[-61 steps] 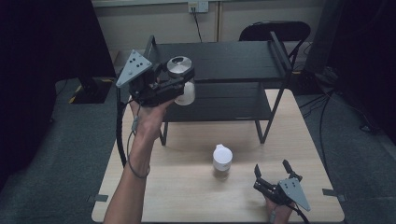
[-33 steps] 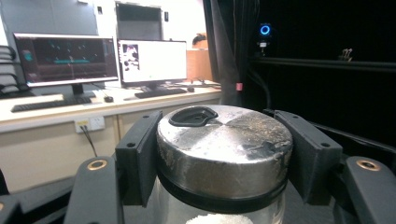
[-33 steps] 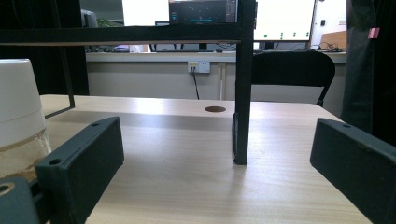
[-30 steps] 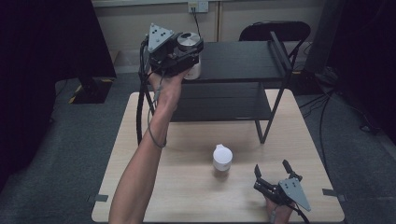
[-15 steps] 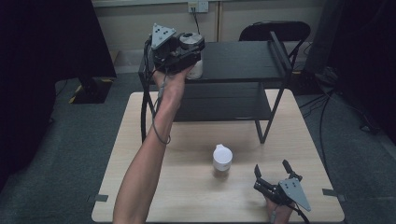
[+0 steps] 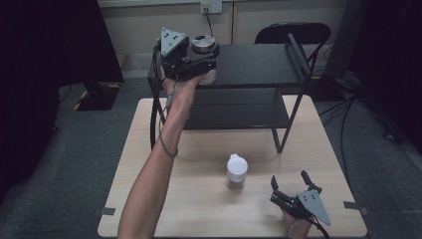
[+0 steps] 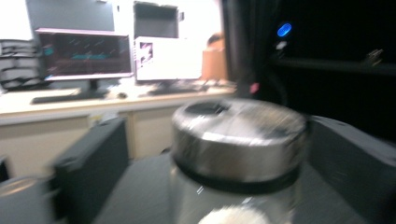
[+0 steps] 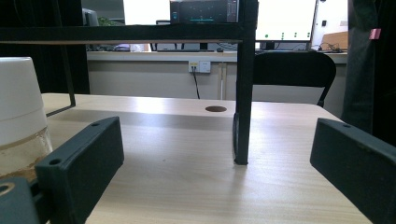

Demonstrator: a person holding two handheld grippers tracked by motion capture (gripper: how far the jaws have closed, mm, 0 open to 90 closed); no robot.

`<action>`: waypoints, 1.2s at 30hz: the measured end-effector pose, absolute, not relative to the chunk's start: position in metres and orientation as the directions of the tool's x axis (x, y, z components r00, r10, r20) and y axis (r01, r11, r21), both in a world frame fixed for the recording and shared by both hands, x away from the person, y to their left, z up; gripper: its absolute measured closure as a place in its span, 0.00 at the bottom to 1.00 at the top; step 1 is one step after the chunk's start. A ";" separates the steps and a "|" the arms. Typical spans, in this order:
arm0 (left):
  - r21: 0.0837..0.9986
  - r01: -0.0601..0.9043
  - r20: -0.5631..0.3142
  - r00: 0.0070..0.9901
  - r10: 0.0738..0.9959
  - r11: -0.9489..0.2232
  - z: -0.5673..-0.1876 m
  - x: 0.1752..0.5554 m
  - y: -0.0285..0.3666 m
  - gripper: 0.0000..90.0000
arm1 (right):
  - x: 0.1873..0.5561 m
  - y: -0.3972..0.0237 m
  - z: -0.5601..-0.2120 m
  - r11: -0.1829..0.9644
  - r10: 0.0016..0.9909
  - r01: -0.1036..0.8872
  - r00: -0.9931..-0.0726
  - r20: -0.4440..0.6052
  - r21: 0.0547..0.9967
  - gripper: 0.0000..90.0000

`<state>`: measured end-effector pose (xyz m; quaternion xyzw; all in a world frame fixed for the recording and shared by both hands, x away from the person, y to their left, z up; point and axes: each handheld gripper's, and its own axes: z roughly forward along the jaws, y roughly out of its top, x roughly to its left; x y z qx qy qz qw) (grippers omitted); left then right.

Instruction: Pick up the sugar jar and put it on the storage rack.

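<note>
My left gripper [image 6: 208,60] is raised over the left end of the black shelf's top board [image 6: 259,62], shut on a glass jar with a silver metal lid [image 6: 203,45]. In the blurred left gripper view that lid [image 7: 238,135] sits between the two jaws. I cannot tell whether the jar's base touches the board. A second jar with a white cap [image 6: 237,169] stands on the wooden table [image 6: 199,204]. My right gripper [image 6: 288,178] rests near the table's front right, open, with nothing between its jaws; the white-capped jar [image 8: 18,116] is just to its left.
The two-tier black shelf spans the back of the table, and one of its legs [image 8: 243,93] stands ahead of my right gripper. A black chair [image 6: 293,32] stands behind the table. The left forearm reaches across the table's left side.
My left gripper has carried the silver-lidded jar up and away, from in front of the shelf to its top board, then almost stopped. The right gripper has stayed still.
</note>
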<state>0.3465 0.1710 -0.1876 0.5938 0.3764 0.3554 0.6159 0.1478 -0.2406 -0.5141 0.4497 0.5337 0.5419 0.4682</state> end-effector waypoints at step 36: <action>0.985 -0.101 -0.075 0.481 0.873 0.140 -0.248 0.271 0.194 0.00 | 0.148 -0.239 -0.514 0.009 0.989 -0.026 -0.148 -0.012 1.000 0.02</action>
